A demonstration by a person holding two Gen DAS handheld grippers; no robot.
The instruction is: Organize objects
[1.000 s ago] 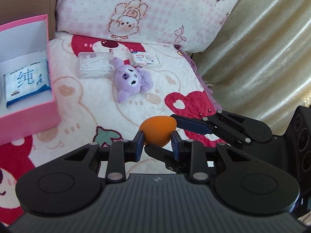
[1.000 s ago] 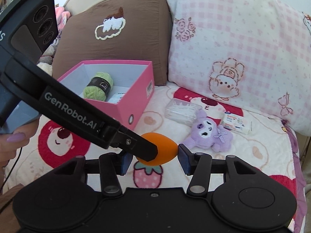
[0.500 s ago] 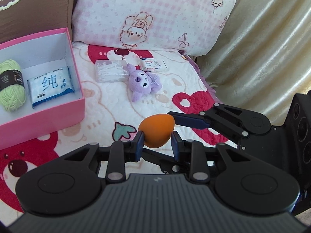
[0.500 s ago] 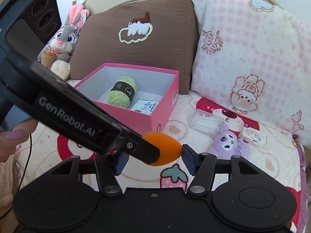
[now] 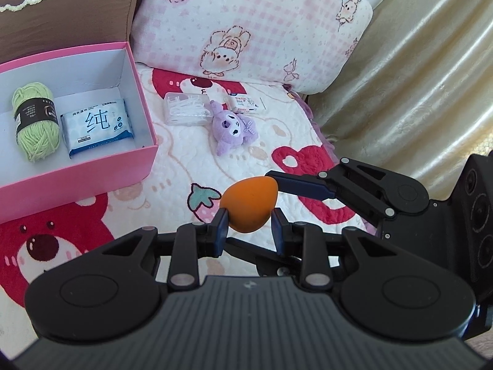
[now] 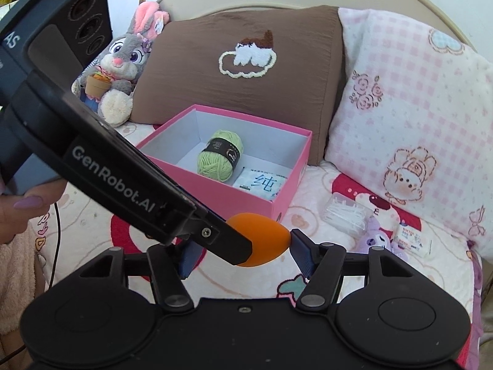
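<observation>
The orange sponge egg (image 5: 249,204) hangs above the bed quilt (image 5: 197,160), low in the centre of the left wrist view. The left gripper (image 5: 249,220) pinches its lower half between its jaws, while the right gripper (image 6: 243,251) meets it from the frame's right, one jaw on its tip; whether the other jaw touches is hidden.

The risk is a fumbled handover: if either lets go early or both pull, the soft, rounded egg could squirt out and roll away from the pink box (image 5: 144,166) at left.
</observation>
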